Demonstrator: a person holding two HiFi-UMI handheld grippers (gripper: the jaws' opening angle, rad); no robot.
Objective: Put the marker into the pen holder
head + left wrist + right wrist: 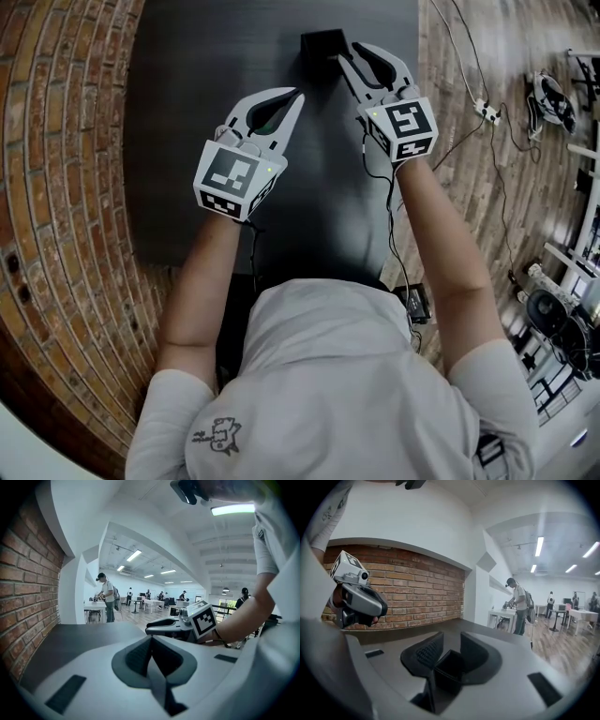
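While the left gripper (296, 96) hovers mid-desk (187, 112), jaws pressed together and empty, the right gripper (349, 50) stands spread at the one pen holder (322, 42), far edge.

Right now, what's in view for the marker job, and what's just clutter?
Job: pen holder, right gripper (open at it), table. Marker not visible.
Clutter: left gripper (shut, idle), power strip, black box on floor.
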